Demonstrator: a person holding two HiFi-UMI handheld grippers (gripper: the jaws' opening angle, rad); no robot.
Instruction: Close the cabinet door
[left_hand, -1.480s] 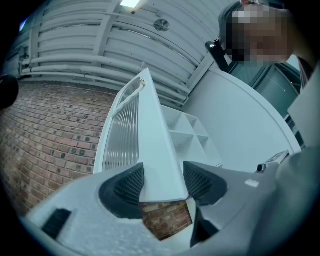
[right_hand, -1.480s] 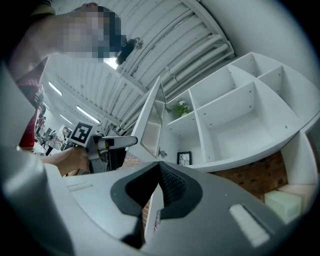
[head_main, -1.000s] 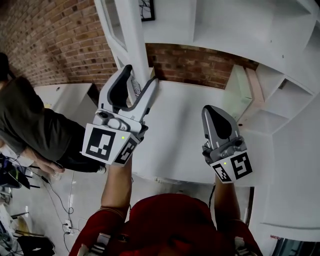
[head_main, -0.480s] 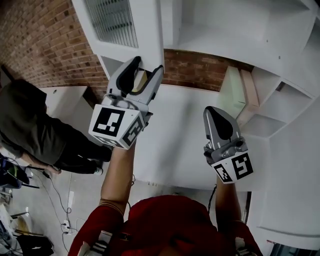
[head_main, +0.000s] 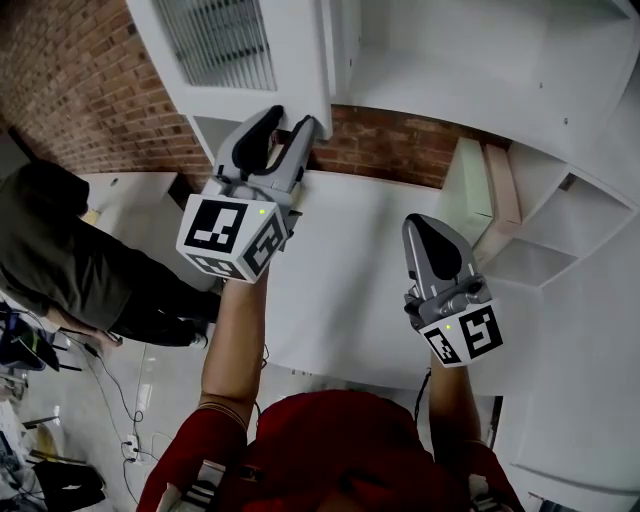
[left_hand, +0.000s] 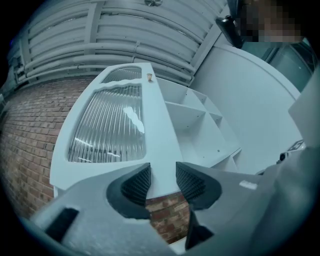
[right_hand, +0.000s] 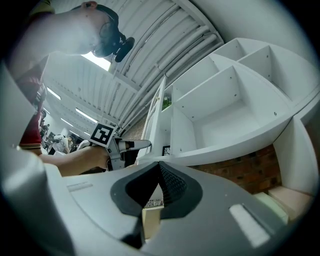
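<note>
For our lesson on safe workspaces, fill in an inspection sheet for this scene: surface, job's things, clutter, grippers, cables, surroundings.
Surface: white counter below the cabinets.
Job's things: cabinet door with ribbed glass and a small knob; it appears closed or nearly so, beside the open shelves.
Clutter: two pale boards standing at the counter's right end.
Grippers: left gripper has its jaws apart; they have just been closing, with the door's lower corner between them and no grip evident. Right gripper shut, empty.
Cables: cables trail on the floor at left.
Surroundings: brick wall; another person stands at left.
</note>
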